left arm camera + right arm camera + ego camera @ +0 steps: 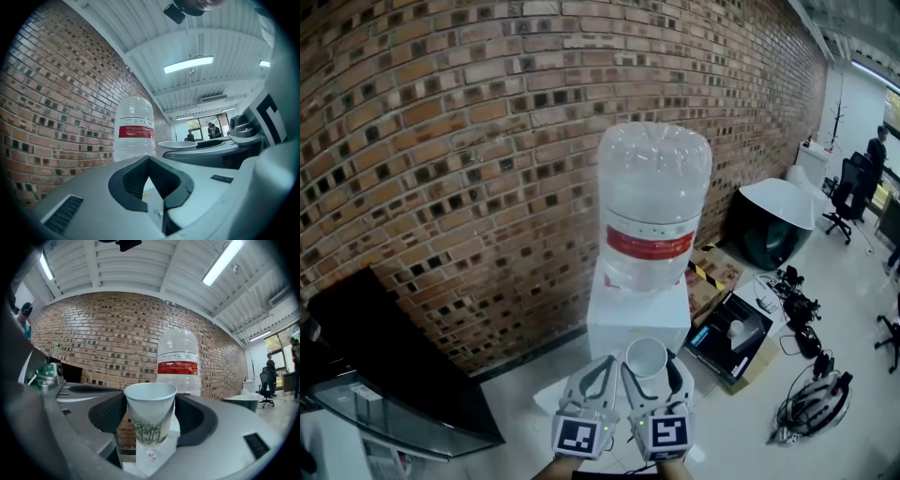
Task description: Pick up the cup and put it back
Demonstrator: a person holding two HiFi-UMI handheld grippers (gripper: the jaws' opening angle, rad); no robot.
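Note:
A white paper cup (647, 356) printed with green plants stands upright between the jaws of my right gripper (649, 364), which is shut on it. The right gripper view shows the cup (150, 420) pinched by the dark pads (108, 412) on both sides, its mouth open and facing up. It hangs just in front of a white water dispenser (637, 314) that carries a large clear bottle (654, 202) with a red label. My left gripper (598, 367) is close beside it on the left, shut with nothing in it. In the left gripper view the cup's rim (177, 145) shows to the right.
A curved brick wall (469, 141) runs behind the dispenser. A black cabinet (384, 366) stands at the left. On the floor to the right lie an open cardboard box (731, 337), cables and a helmet (811, 398). Office chairs and a person (874, 159) are far right.

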